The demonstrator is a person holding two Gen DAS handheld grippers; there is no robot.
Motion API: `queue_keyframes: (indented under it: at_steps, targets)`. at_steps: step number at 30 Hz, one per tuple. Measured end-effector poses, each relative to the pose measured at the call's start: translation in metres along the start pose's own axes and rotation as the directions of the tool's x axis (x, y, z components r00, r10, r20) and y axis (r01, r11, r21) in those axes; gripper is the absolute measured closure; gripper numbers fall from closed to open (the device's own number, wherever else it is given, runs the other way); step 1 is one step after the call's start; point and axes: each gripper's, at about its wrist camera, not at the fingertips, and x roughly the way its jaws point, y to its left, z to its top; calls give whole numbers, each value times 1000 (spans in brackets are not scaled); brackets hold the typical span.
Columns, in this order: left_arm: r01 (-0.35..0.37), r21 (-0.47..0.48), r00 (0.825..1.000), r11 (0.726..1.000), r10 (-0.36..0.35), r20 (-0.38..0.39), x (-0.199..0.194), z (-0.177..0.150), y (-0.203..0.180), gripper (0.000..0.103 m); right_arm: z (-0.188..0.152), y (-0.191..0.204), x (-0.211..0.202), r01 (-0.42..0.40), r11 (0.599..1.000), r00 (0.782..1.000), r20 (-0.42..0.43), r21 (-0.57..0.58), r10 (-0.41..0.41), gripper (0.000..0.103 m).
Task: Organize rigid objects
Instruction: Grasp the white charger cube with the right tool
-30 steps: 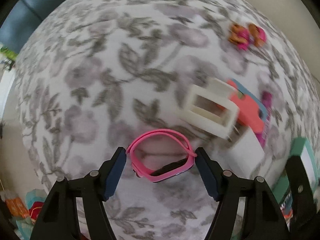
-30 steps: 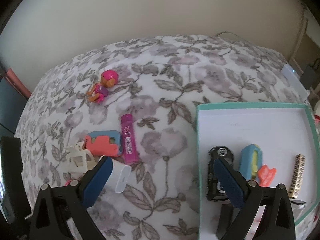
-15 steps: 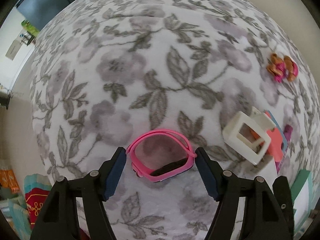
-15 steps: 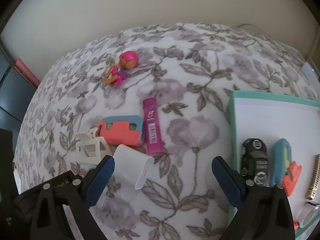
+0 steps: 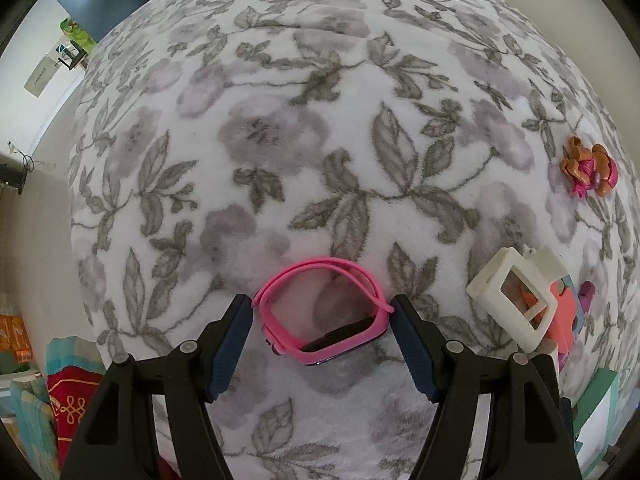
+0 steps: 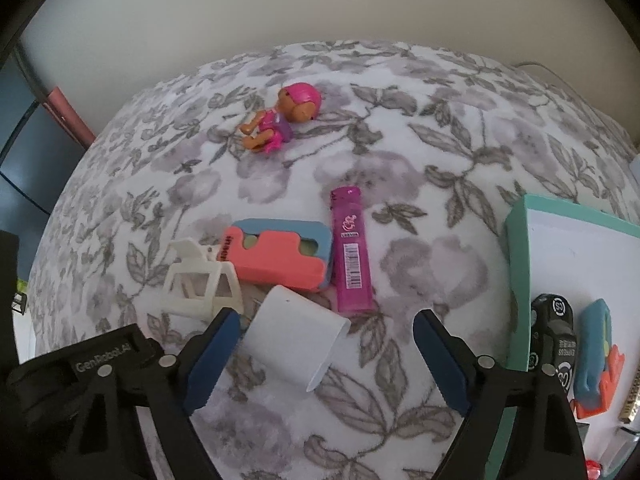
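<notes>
Since the last frames I've carried the pink watch [image 5: 324,314], clenched in the left claw [image 5: 322,344], away from the pile. The right claw [image 6: 326,354], empty, is closing over the white cup [image 6: 294,340]. Car and blocks are already in the teal tray [image 6: 516,276]; doll [image 6: 286,118], lighter [image 6: 352,250] and frame [image 6: 200,284] remain on the floral surface [image 6: 420,160].

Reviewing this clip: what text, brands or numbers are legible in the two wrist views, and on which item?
"GenRobot.AI": black body of the left hand-held gripper, seen in the right wrist view.
"EXPRESS": black toy car in the teal-rimmed tray, barely legible.
Magenta plastic lighter: barcode and logo, too small to read.
Coral-and-blue foam block: side lettering blurred.
</notes>
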Motion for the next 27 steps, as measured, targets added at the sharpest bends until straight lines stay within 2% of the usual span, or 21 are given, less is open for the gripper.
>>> queue_keyframes:
  at_steps: [7,12,18,21,27]
  targets:
    - [-2,-3,1000,1000,2,-3,5,11,6,31,-3,3,11,9,1000,999,-36,-11,-9,14]
    - [-15,6,1000,1000,15,3,14,19,2,31,-5,10,15,43,998,999,-27,-50,-44,17]
    - [-26,9,1000,1000,25,8,21,21,-2,31,-6,15,14,80,994,997,-16,-80,-82,29]
    - [-31,10,999,999,30,11,18,14,-8,31,-6,9,11,84,995,996,-11,-54,-85,41]
    - [-44,26,999,999,44,21,11,5,-19,31,-5,-1,9,61,998,998,-18,-7,-61,41]
